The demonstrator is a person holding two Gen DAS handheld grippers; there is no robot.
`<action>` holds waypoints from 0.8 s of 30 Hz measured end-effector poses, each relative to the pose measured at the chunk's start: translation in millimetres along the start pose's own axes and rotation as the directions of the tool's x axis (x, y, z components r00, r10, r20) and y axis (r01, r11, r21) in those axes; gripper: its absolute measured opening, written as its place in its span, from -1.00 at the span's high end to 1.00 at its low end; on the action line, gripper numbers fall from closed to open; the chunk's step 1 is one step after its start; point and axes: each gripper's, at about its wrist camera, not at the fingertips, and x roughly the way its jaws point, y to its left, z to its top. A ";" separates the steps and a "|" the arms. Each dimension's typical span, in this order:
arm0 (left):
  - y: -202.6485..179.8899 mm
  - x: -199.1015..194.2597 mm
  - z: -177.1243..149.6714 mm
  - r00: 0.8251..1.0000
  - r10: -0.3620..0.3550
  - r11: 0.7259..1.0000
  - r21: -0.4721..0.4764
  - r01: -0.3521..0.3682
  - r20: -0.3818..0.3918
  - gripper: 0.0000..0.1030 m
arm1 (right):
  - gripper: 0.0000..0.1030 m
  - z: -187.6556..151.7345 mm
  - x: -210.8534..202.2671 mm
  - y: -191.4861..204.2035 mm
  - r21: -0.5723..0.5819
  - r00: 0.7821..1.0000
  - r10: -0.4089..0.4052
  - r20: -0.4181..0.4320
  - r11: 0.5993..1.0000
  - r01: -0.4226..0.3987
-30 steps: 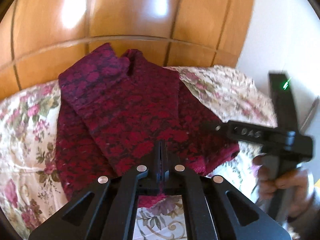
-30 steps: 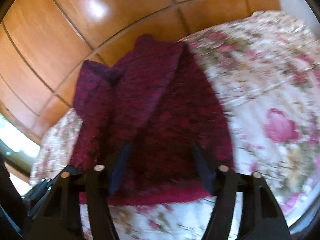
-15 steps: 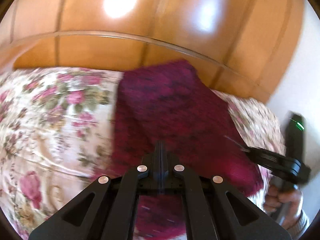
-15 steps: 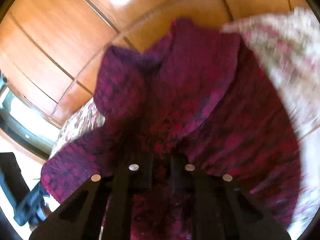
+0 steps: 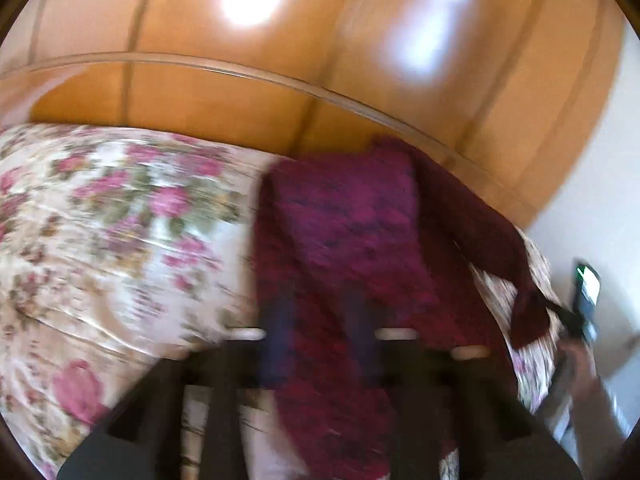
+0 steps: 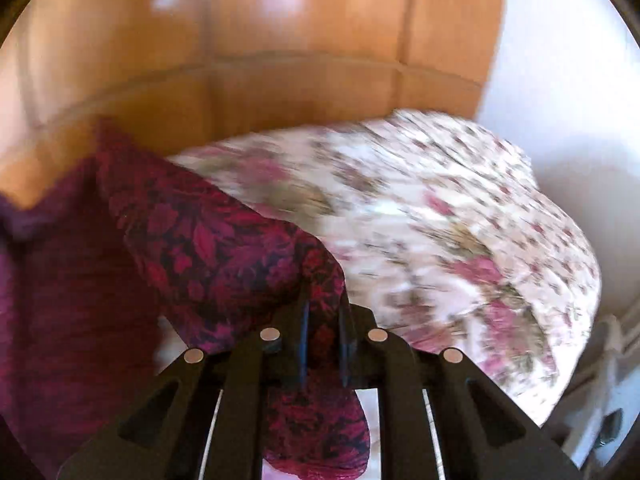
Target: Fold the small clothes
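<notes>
Centrally, a dark red patterned garment (image 5: 344,240) is seen spread on the floral bedspread (image 5: 120,220), against the wooden headboard (image 5: 280,60). One sleeve (image 6: 224,252) is pinched between the closed fingers of the right gripper (image 6: 323,344) and lifted off the bed. The left gripper (image 5: 320,336) is parted over the garment's body, its fingers (image 5: 280,332) blurred; contact cannot be judged.

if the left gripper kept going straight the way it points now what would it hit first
Most likely the dark red sweater: the left gripper has its fingers spread just above the cloth, which fills the line ahead. Past it stands the wooden headboard. The picture is blurred, so depth is uncertain.
</notes>
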 end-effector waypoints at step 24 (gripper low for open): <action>10.3 -19.9 17.3 0.994 -0.076 0.994 -0.070 0.081 0.074 0.87 | -0.51 -36.2 -50.0 12.4 -0.013 0.979 0.204 -0.015 0.979 -0.204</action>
